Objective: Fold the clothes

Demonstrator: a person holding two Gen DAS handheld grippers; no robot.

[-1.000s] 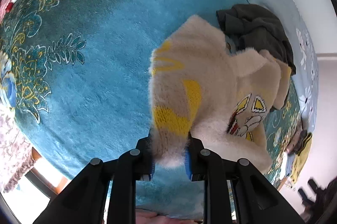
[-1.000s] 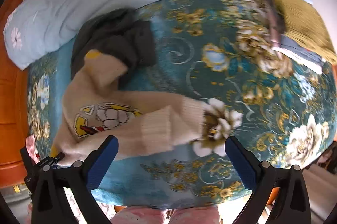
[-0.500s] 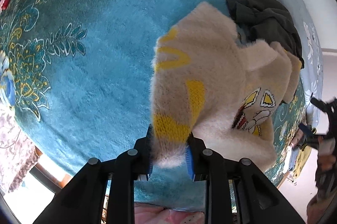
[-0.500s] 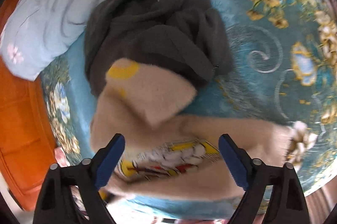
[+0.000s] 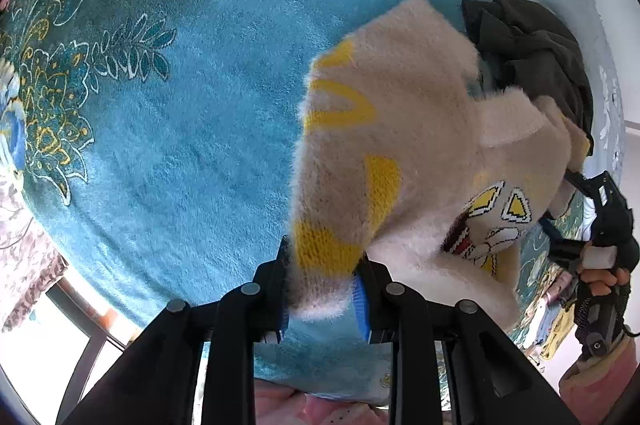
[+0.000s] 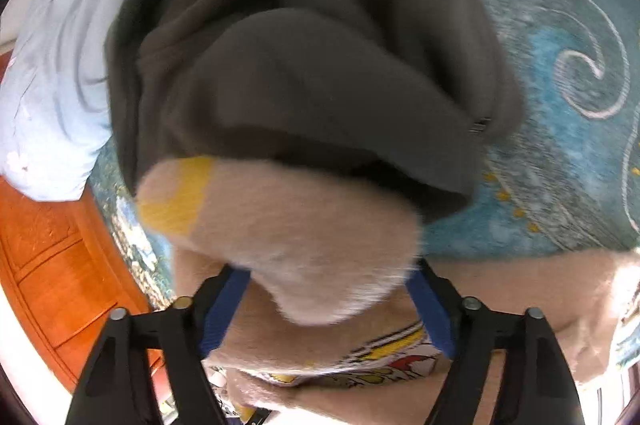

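A cream fuzzy sweater (image 5: pixel 408 145) with yellow marks and a cartoon print lies on the teal floral blanket (image 5: pixel 180 105). My left gripper (image 5: pixel 324 291) is shut on a yellow-marked sleeve end and holds it up off the blanket. In the right wrist view the other sleeve (image 6: pixel 288 237), with a yellow cuff, lies folded over the sweater body (image 6: pixel 520 289). My right gripper (image 6: pixel 328 309) stands open, its blue pads (image 6: pixel 224 305) on either side of that sleeve. The right gripper (image 5: pixel 596 225) also shows at the left view's right edge, held by a hand.
A crumpled dark grey garment (image 6: pixel 320 45) lies right behind the sweater, partly over the sleeve. A pale blue flowered quilt (image 6: pixel 52 85) runs along the far side. Orange wood panelling (image 6: pixel 60 285) stands at the left. Folded clothes (image 5: pixel 556 321) lie at the bed's far end.
The right gripper has come in low and close over the folded sleeve, which now lies between its open fingers. The left gripper keeps its hold on the other sleeve end.
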